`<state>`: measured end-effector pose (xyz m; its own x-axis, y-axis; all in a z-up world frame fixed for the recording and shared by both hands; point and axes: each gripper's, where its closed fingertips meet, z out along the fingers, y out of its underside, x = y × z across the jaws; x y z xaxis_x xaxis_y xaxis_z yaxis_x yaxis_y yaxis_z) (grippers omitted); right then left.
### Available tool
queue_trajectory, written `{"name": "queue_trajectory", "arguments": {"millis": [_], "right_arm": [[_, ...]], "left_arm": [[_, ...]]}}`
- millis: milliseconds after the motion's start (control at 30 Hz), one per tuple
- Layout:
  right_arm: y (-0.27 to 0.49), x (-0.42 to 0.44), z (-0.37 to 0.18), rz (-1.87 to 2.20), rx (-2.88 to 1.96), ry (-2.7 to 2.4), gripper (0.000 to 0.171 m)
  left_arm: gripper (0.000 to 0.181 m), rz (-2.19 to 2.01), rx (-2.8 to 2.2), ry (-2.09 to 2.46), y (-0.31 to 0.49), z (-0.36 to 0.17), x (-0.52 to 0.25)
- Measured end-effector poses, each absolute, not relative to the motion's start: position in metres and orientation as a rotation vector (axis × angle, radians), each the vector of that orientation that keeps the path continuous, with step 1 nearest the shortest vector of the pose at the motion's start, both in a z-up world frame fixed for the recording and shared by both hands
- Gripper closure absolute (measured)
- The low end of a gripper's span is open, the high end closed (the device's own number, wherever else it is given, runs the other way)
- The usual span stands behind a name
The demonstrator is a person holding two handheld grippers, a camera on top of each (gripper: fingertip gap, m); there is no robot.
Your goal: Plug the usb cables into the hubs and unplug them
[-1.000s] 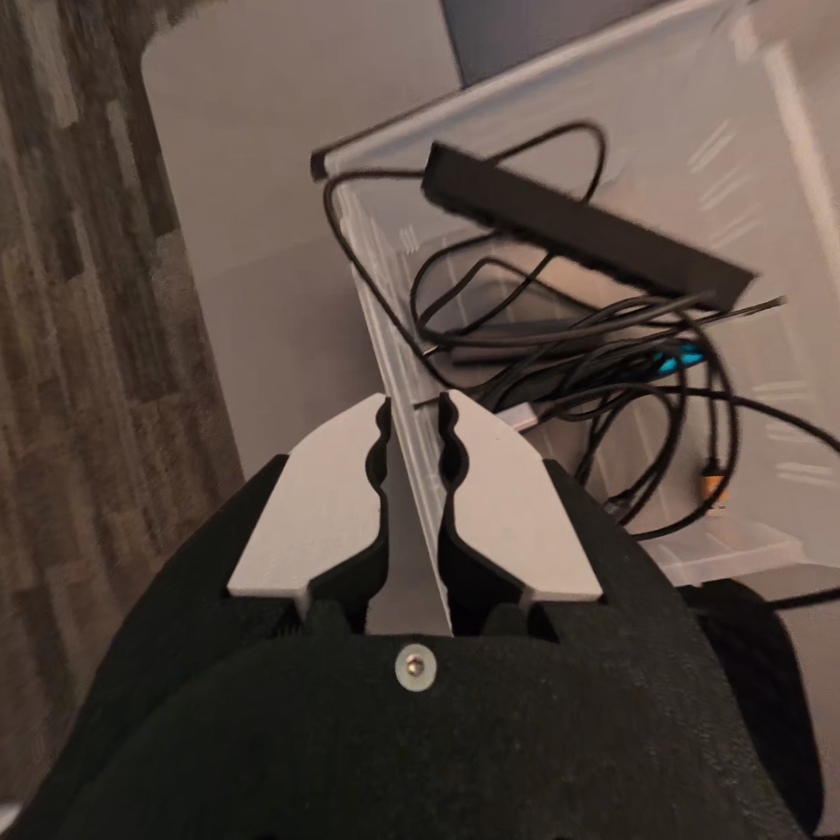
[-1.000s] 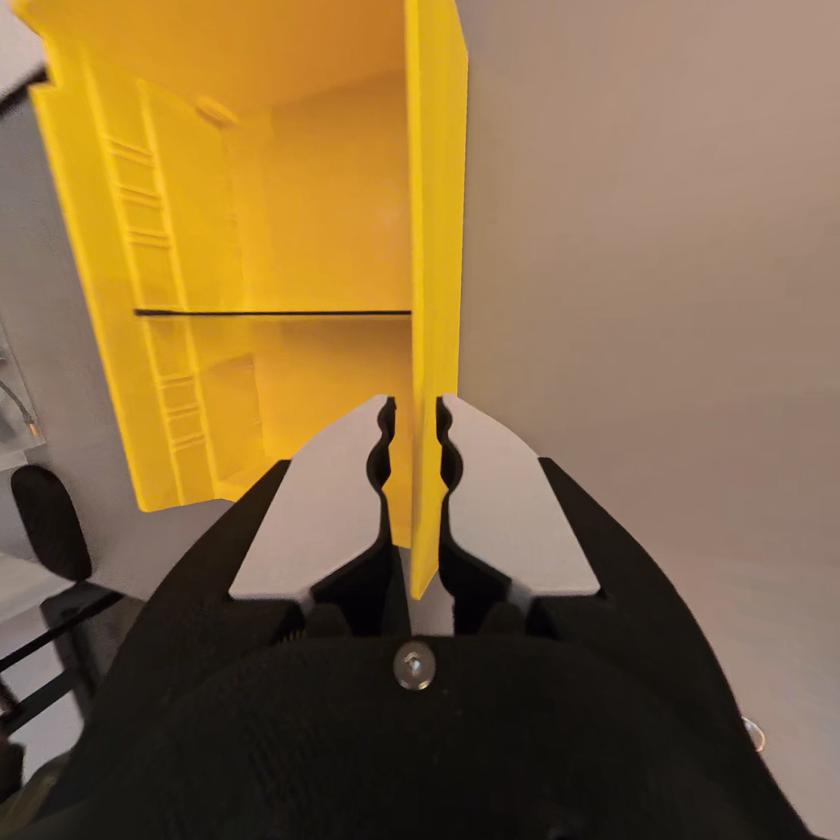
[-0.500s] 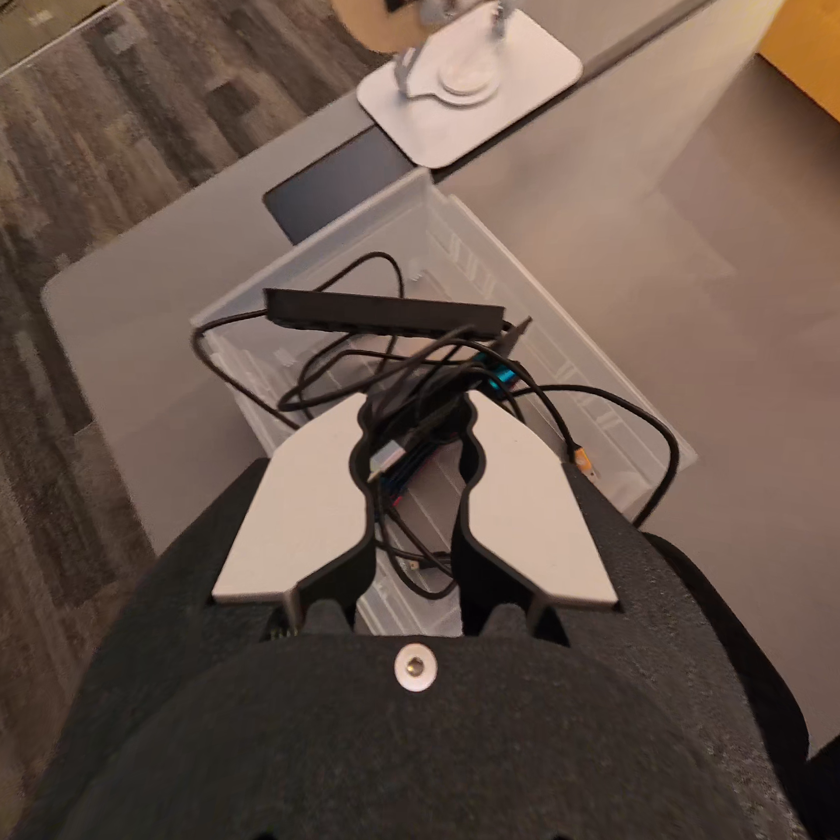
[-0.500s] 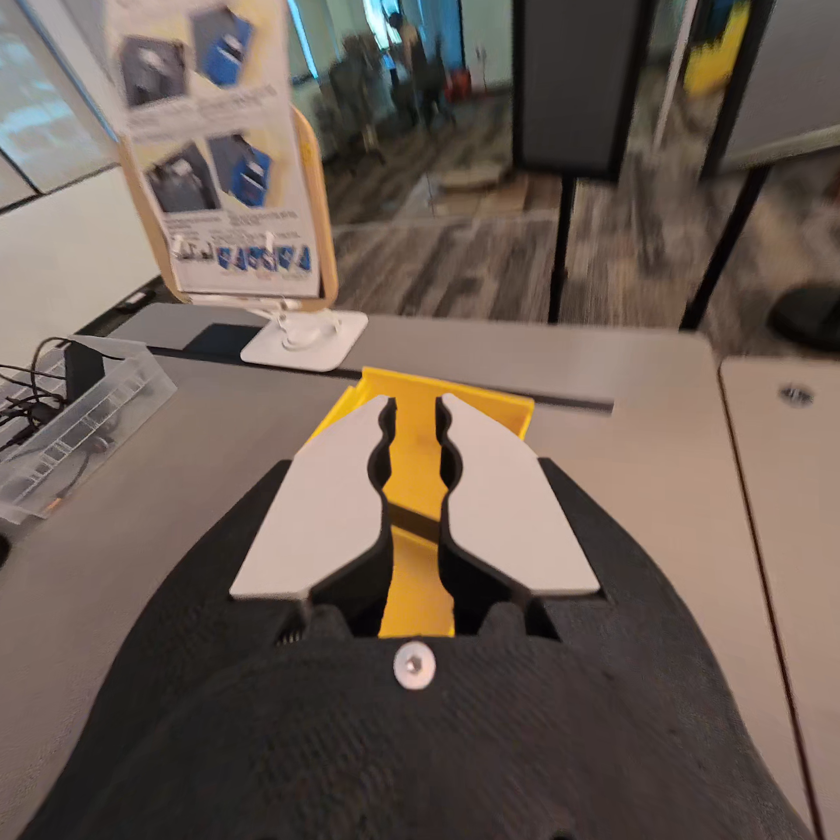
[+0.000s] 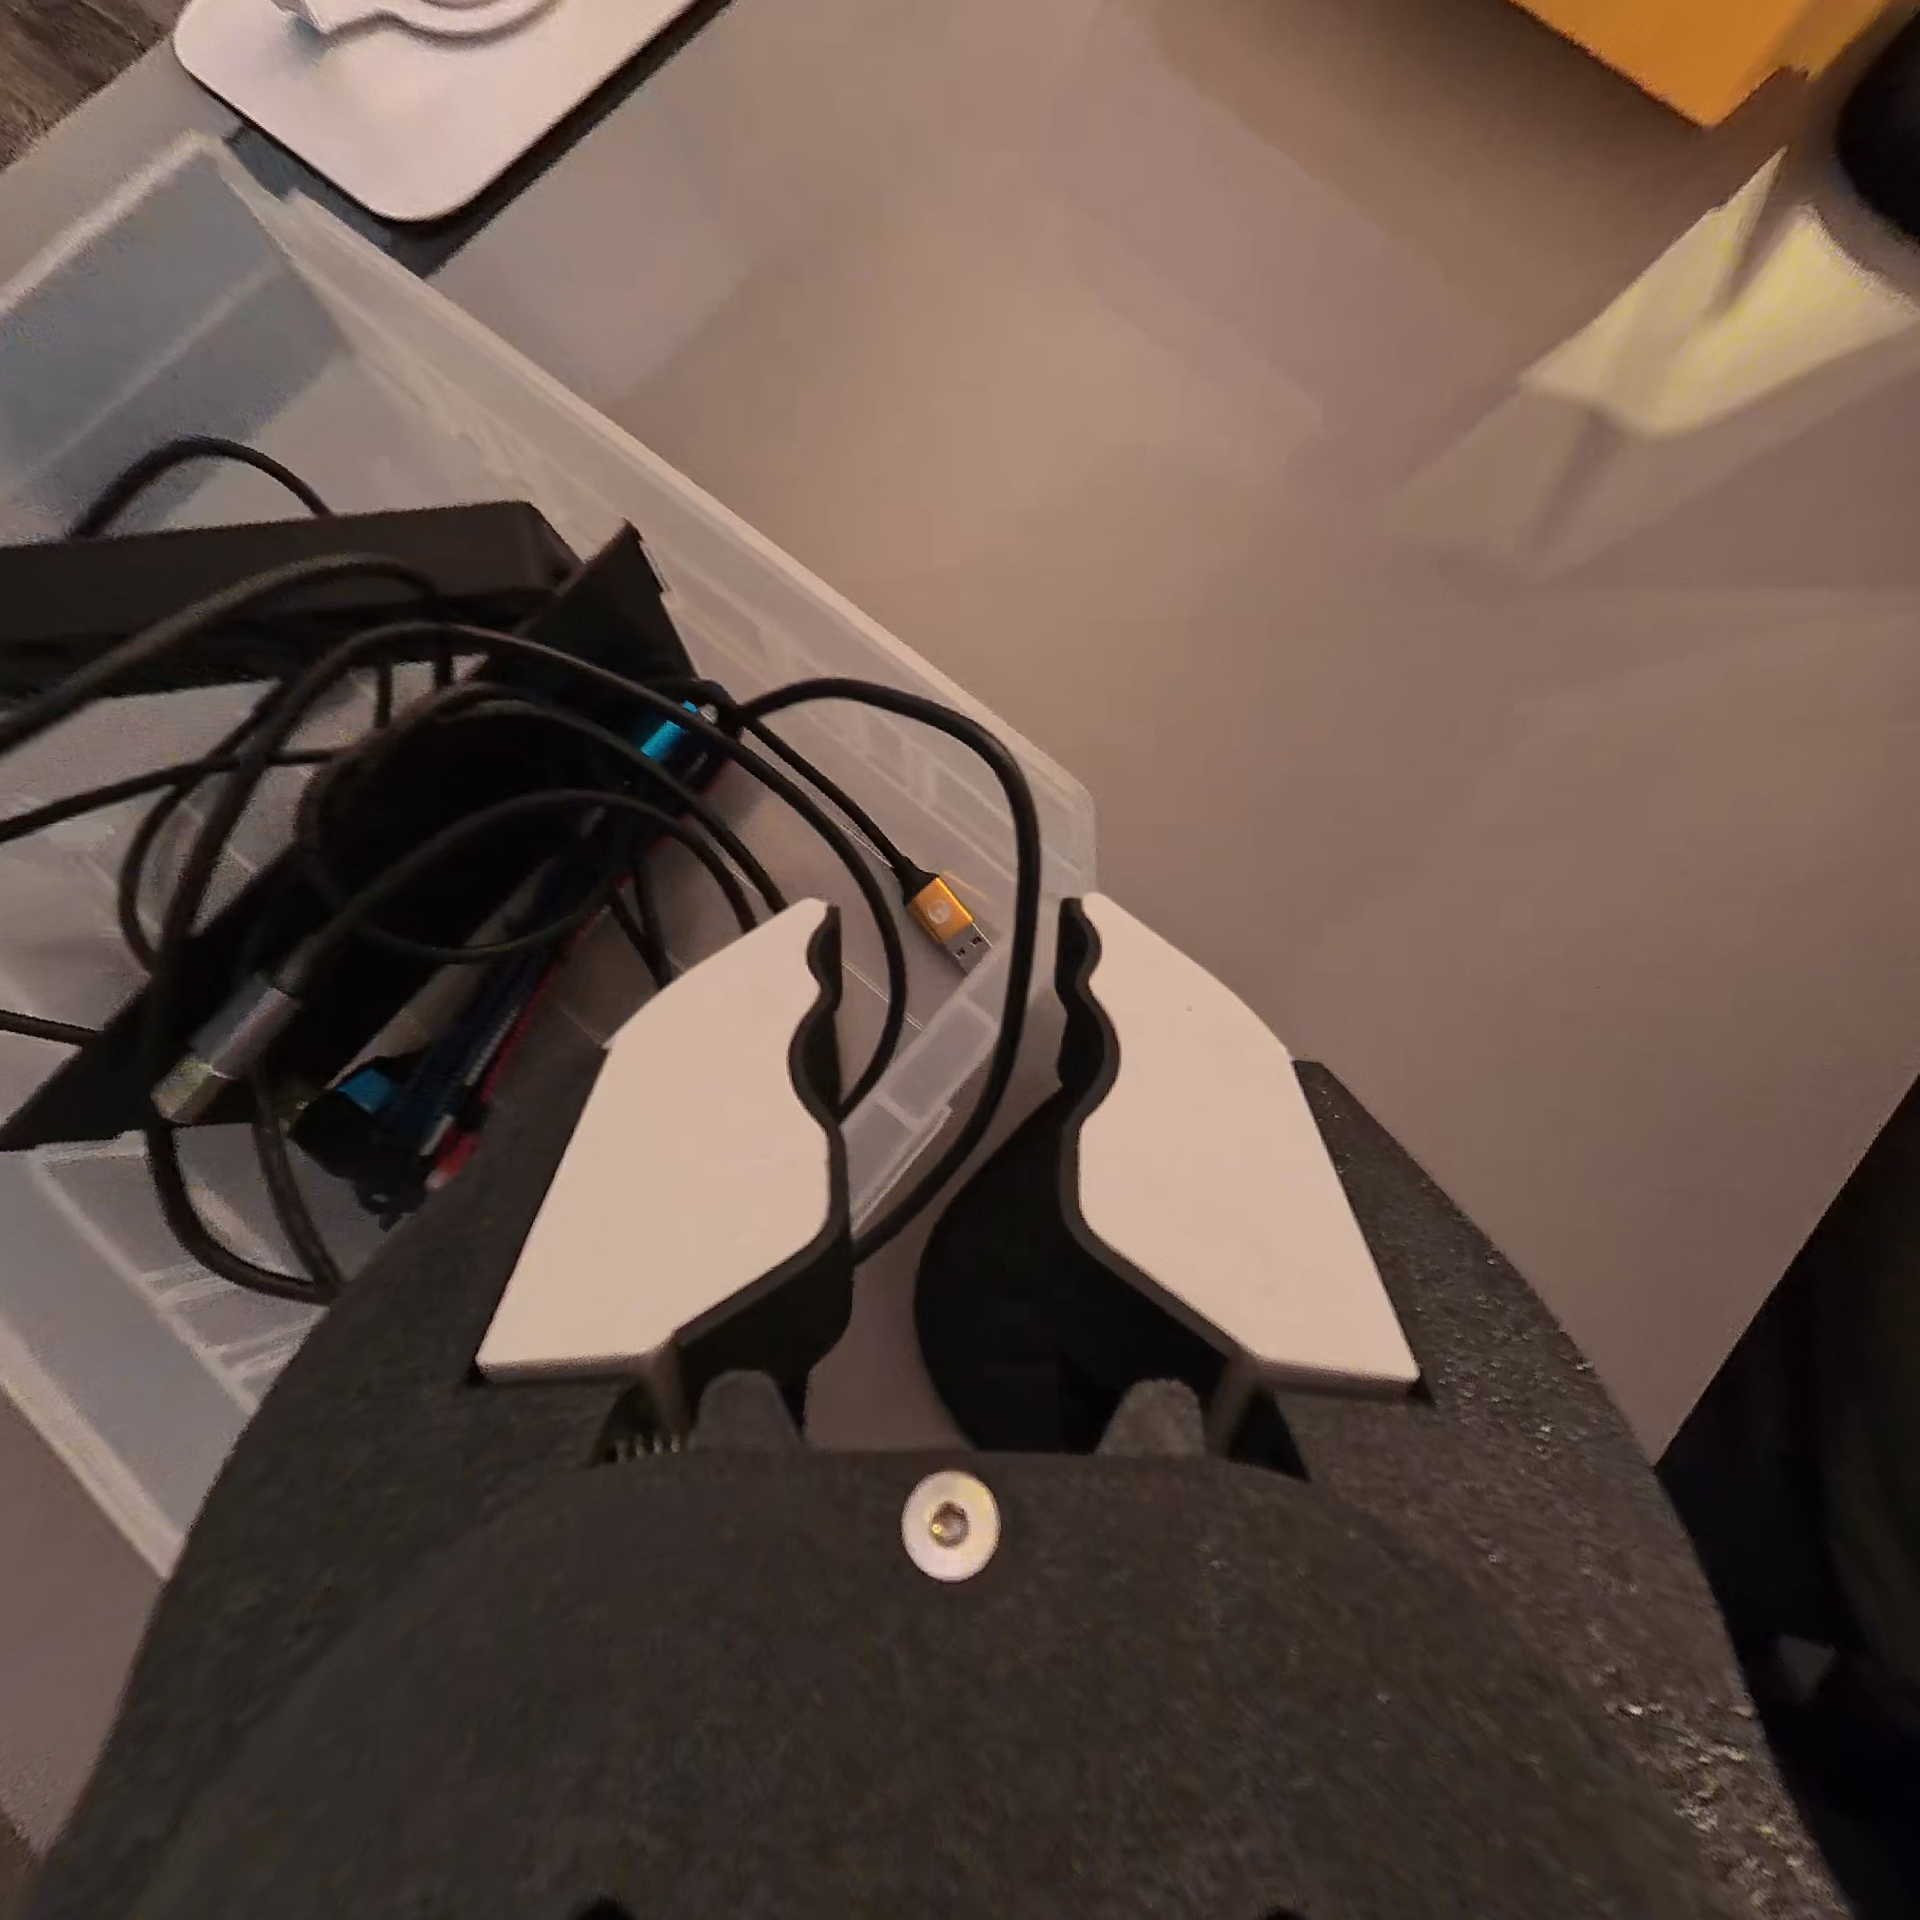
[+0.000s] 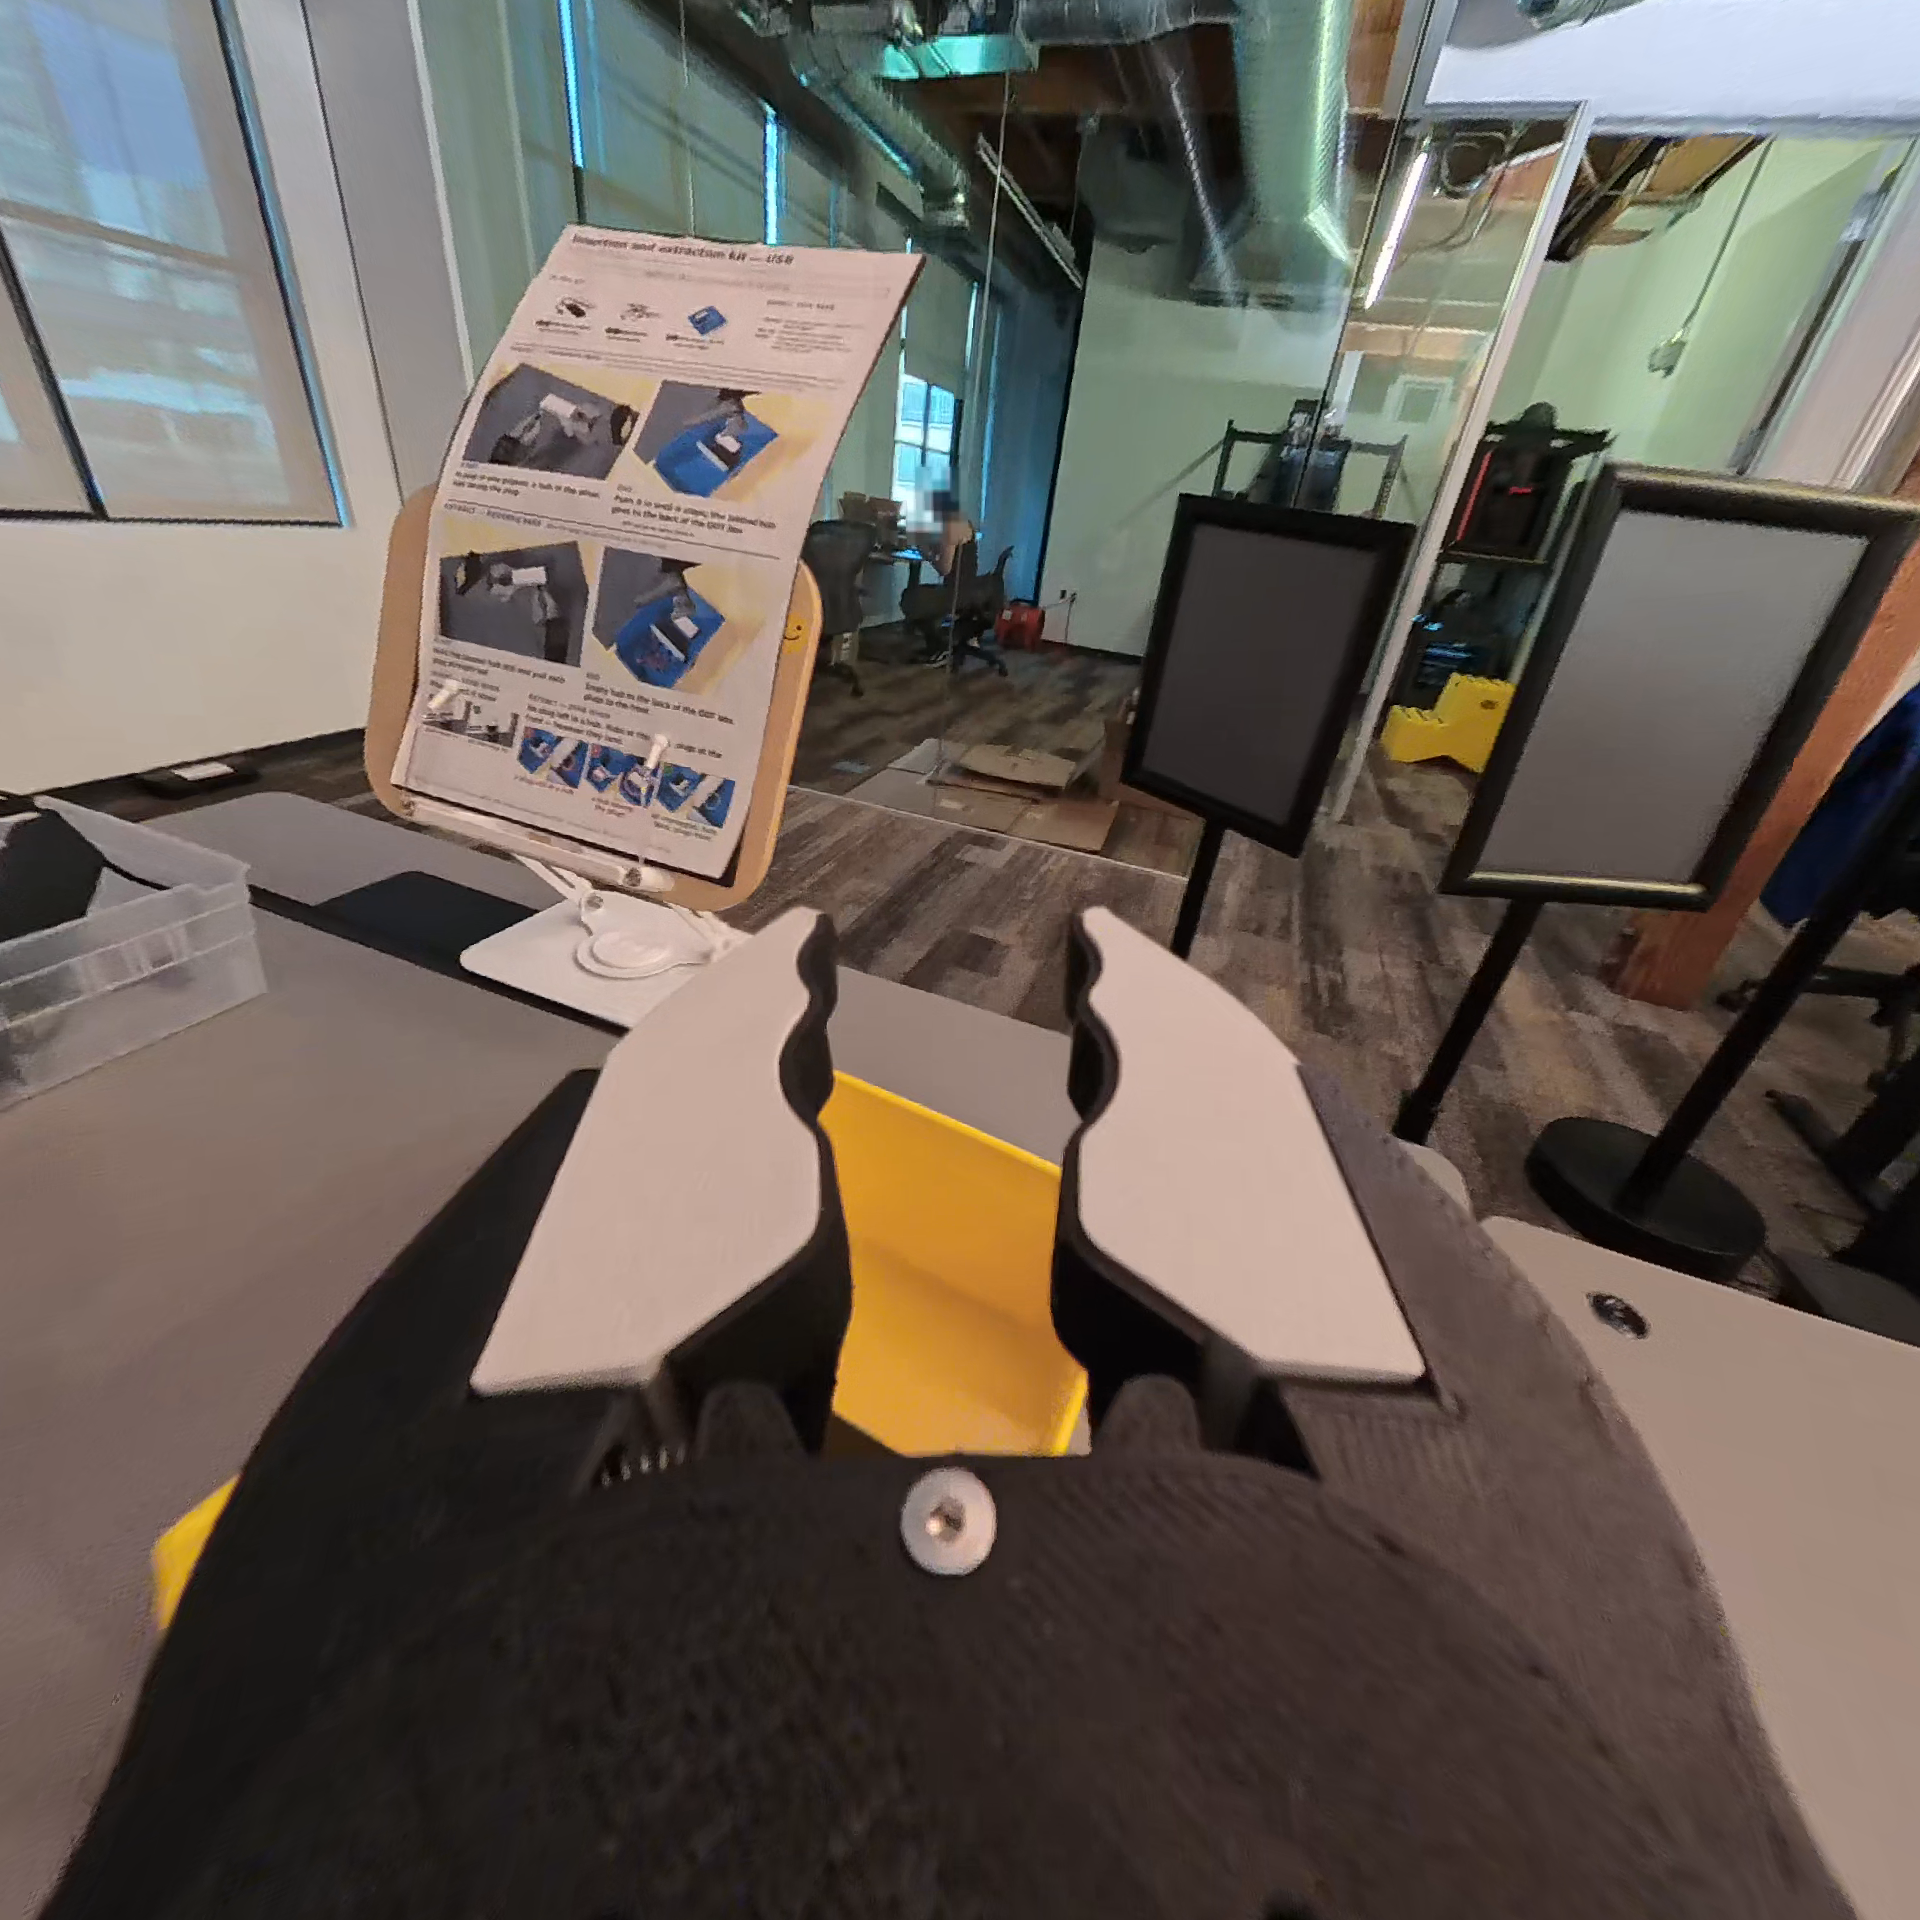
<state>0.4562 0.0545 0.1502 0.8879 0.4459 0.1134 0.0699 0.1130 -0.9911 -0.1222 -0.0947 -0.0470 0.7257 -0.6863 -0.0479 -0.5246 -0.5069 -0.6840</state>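
Observation:
In the left wrist view a clear plastic bin (image 5: 727,582) holds black USB hubs (image 5: 260,582) and a tangle of black cables (image 5: 499,748). One cable ends in an orange USB plug (image 5: 943,914), another in a grey plug (image 5: 223,1049); blue plugs (image 5: 665,740) show too. My left gripper (image 5: 945,920) is open and empty, just above the bin's near corner, close to the orange plug. In the right wrist view my right gripper (image 6: 951,940) is open and empty above a yellow bin (image 6: 935,1247) on the grey table.
An instruction sheet on a stand (image 6: 623,582) rises at the table's far edge; its white base (image 5: 416,94) shows beside the clear bin (image 6: 125,935). A yellow bin corner (image 5: 1662,42) lies far right. Black sign stands (image 6: 1247,665) are on the floor beyond. There is about 65 cm between the tips of the two grippers. The orange USB plug (image 5: 943,914) lies around 11 cm away from my left fingertips.
Both grippers have opened wider. The left one moved right to the bin's near corner by the orange plug. The right one let go of the yellow bin's wall and rose, tilting up.

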Motion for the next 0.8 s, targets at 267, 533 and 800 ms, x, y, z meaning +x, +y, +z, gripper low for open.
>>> {"name": "queue_trajectory", "arguments": {"millis": [267, 533, 800], "right_arm": [[0.056, 0.43, 0.157, 0.203, -1.384, -0.519, 0.129], [0.064, 0.409, 0.151, 0.179, -1.405, -0.566, 0.134], [0.061, 0.414, 0.153, 0.187, -1.391, -0.565, 0.137]], "left_arm": [[0.157, -0.15, -2.323, 0.971, -0.095, -0.091, -0.121], [0.175, -0.021, -2.271, 0.908, -0.081, -0.055, -0.135], [0.176, 0.085, -2.212, 0.716, -0.068, 0.015, -0.182]]}}
